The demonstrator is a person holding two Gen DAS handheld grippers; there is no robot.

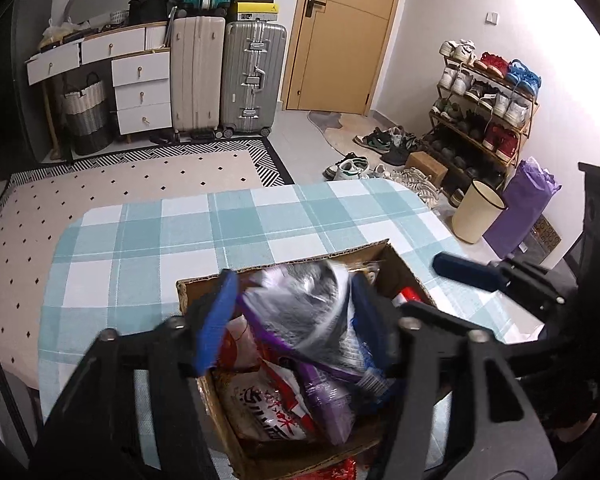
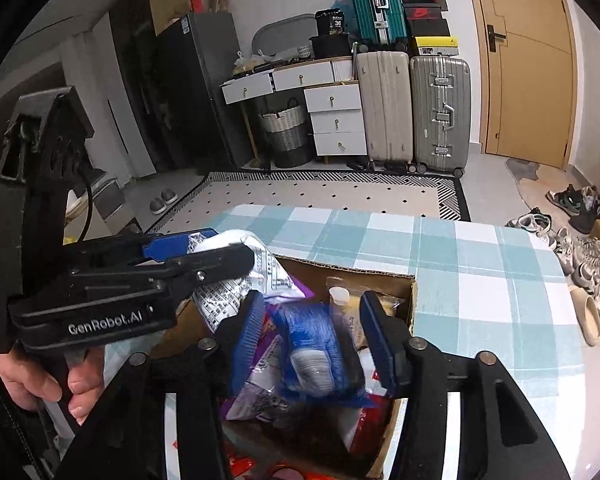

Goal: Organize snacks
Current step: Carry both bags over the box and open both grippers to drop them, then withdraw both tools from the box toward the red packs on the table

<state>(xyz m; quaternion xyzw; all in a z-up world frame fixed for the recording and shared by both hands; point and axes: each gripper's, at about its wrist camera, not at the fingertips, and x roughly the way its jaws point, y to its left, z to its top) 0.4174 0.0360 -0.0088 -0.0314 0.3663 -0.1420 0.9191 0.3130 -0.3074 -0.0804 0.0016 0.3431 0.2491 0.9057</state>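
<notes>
An open cardboard box [image 1: 300, 260] [image 2: 340, 266] full of snack packets stands on the checked tablecloth [image 1: 140, 260] [image 2: 480, 280]. My left gripper [image 1: 290, 316] [image 2: 212, 250] hangs over the box with its jaws apart; a blurred purple, white and grey bag [image 1: 308, 312] [image 2: 256, 276] sits loosely between them. My right gripper [image 2: 312, 328] is open too, with a blurred blue packet [image 2: 316, 344] between its pads and a gap on each side. One of its blue fingers [image 1: 464, 272] shows at the right of the left wrist view. A red and white packet [image 1: 268, 408] lies in the box.
A hand [image 2: 40, 380] holds the left gripper's handle. On the floor right of the table stand a cream bin [image 1: 476, 216], a purple bag [image 1: 528, 208] and a shoe rack [image 1: 488, 112]. Suitcases [image 1: 252, 80] and white drawers [image 1: 140, 92] line the far wall.
</notes>
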